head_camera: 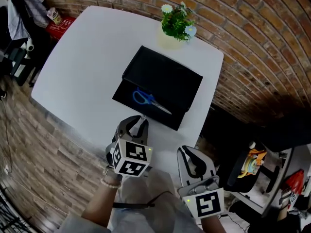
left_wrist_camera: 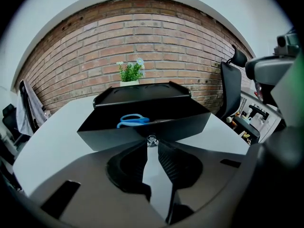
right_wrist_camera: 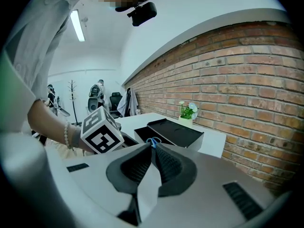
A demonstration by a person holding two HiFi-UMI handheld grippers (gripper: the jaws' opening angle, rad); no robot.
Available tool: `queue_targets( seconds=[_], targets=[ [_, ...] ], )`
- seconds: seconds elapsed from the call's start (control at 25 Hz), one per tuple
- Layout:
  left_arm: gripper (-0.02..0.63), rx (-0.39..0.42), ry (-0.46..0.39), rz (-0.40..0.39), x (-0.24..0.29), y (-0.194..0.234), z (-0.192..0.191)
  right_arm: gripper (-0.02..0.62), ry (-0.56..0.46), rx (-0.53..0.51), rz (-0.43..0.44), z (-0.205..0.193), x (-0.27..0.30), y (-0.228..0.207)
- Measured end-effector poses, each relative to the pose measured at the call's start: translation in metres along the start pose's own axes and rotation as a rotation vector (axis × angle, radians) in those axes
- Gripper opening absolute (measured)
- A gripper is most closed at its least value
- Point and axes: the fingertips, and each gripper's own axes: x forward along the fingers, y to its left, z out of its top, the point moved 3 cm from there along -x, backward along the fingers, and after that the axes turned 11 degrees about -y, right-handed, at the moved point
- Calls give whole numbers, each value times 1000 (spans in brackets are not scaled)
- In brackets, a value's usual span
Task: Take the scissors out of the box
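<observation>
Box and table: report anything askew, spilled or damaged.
Nothing stands out. The black box sits open on the white table, blue scissors lying flat inside, the potted plant upright beyond it. Nothing spilled or broken shows.

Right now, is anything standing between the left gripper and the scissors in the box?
Only the near wall of the box: the left gripper, jaws together, sits just outside it, and the scissors lie inside beyond it. The top is open and nothing covers them.
</observation>
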Motion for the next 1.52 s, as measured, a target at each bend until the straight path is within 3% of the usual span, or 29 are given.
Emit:
queue_targets(
  seconds=[0.88,1.52],
  targets=[
    [86,6,26,28,-42,-20,-28,57,-4,-39,110,2,-10,15],
    [87,-46,-7,27,-46,-17,-32,57,-9,-87,179,11,12,26]
  ],
)
